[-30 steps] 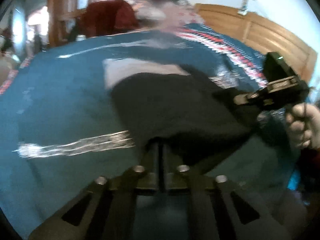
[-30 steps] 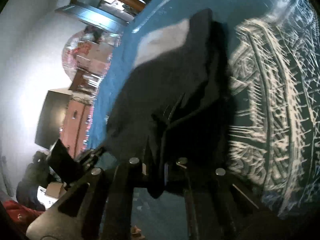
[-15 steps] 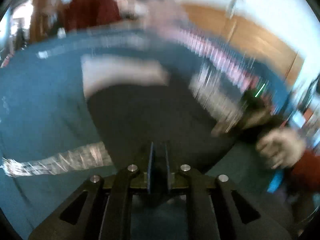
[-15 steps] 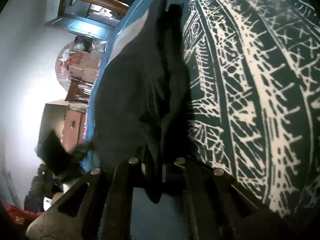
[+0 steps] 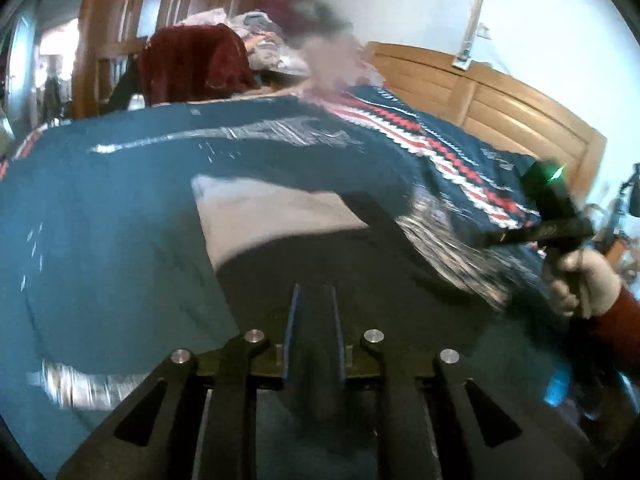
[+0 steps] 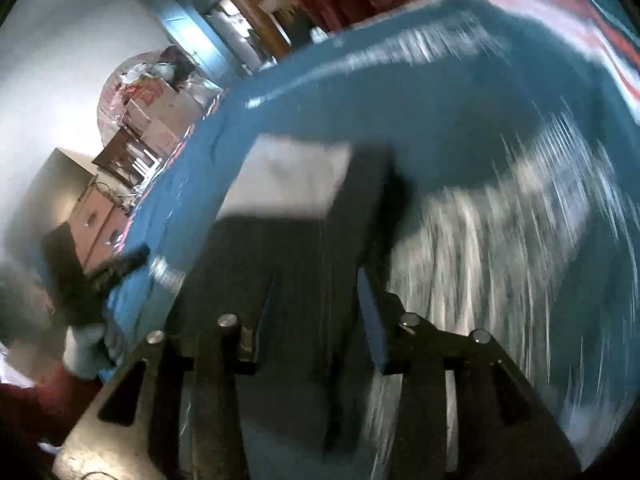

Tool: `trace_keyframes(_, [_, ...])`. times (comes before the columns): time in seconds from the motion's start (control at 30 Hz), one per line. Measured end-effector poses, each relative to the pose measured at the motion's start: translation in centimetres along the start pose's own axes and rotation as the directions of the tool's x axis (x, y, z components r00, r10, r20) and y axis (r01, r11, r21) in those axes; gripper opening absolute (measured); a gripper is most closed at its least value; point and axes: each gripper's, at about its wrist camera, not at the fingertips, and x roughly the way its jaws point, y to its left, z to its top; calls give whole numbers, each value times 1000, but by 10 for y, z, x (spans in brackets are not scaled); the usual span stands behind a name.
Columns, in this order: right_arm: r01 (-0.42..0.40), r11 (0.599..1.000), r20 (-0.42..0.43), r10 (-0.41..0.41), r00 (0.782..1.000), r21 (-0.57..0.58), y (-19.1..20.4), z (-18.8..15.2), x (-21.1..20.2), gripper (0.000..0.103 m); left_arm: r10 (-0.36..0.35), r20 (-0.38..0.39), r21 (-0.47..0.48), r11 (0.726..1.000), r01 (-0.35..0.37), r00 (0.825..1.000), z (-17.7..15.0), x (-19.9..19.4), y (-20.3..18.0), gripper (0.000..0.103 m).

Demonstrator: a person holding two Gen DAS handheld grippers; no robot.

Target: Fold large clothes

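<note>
Dark garment [image 5: 320,264] lies flat on the bed [image 5: 100,220]. Your left gripper [image 5: 314,312] jaws slightly parted, right gripper [image 6: 316,300] jaws spread; both empty. Fold laid; next, regrip an edge.

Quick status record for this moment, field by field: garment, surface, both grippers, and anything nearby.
garment: black garment with a light grey panel, lying on the bed
surface: teal patterned bedspread
left gripper: jaws slightly apart, over the garment's near edge; no cloth between them
right gripper: jaws wide apart, above the garment; view blurred
right hand: light glove, dark red sleeve
background: wooden headboard, dark red cloth
</note>
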Motion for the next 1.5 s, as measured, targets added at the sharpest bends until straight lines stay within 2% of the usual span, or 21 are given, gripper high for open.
trace_keyframes(0.03, [5,1000,-2,-5,1000,-10,-7,25,28,35,2,-14,-7,1000,-2,1000,3,16,4,15])
trace_keyframes(0.1, [55,998,-46,-56,997,-15,-14,49,75,30,66,-98,-34,997,-70,993,1,56,14,17])
trace_keyframes(0.13, [89,996,-99,-90,991,-9,-21,56,101,30,95,-158,-70,992,-107,983,-5,76,21,17])
trace_keyframes(0.2, [146,989,-236,-133,963,38,-43,56,152,29,104,-184,-90,988,-122,977,-20,86,26,17])
trace_keyframes(0.23, [146,988,-235,-130,963,55,-46,56,155,29,116,-180,-69,989,-130,977,-23,83,23,17])
trace_keyframes(0.33, [172,985,-163,-170,972,2,-26,54,120,29,133,-149,-66,987,-144,980,-24,48,15,17])
trace_keyframes(0.4, [176,980,-70,-183,981,-91,4,34,74,30,113,-92,-67,991,-120,989,-32,11,3,17])
trace_keyframes(0.43, [188,970,-21,-194,981,-151,26,10,44,31,105,-79,-63,992,-110,991,-38,-1,-3,18])
trace_keyframes(0.47, [192,965,-6,-196,981,-178,35,-5,32,31,97,-71,-53,993,-101,993,-48,-11,-11,20])
trace_keyframes(0.53, [211,953,-8,-218,976,-216,55,-65,7,34,78,-111,-33,996,-82,991,-70,-13,-23,27])
trace_keyframes(0.63, [224,960,-138,-248,959,-171,45,-127,25,40,82,-208,-70,993,-99,975,-106,6,-23,31])
trace_keyframes(0.73, [263,960,-87,-271,959,-94,46,-133,1,42,60,-183,-212,972,-99,981,-109,-5,-11,41])
trace_keyframes(0.8, [294,951,-11,-296,955,-99,60,-136,-25,52,112,-163,-239,960,-149,980,-105,-23,-6,43])
trace_keyframes(0.83, [313,944,22,-312,950,-107,69,-144,-42,57,161,-149,-231,954,-192,976,-105,-38,-5,46])
trace_keyframes(0.9, [352,930,55,-348,936,-105,73,-159,-61,84,228,-133,-235,938,-254,965,-112,-62,0,58])
trace_keyframes(0.97, [427,897,49,-424,904,-113,74,-184,-69,92,306,-142,-240,912,-333,941,-122,-83,9,70])
trace_keyframes(1.1, [491,869,-26,-494,869,-62,65,-221,-61,93,382,-177,-260,870,-418,907,-143,-91,25,75])
trace_keyframes(1.2, [526,850,-69,-527,847,-29,62,-233,-48,98,378,-237,-238,871,-431,895,-150,-67,25,86])
trace_keyframes(1.3, [549,835,-80,-550,831,-37,67,-238,-44,103,389,-276,-177,878,-444,879,-160,-47,19,103])
trace_keyframes(1.37, [552,833,-86,-552,829,-37,68,-233,-40,103,418,-288,-148,869,-471,861,-162,-40,13,103])
trace_keyframes(1.5, [559,828,-120,-559,820,-35,62,-233,-31,103,431,-300,-173,853,-493,851,-158,-33,14,103])
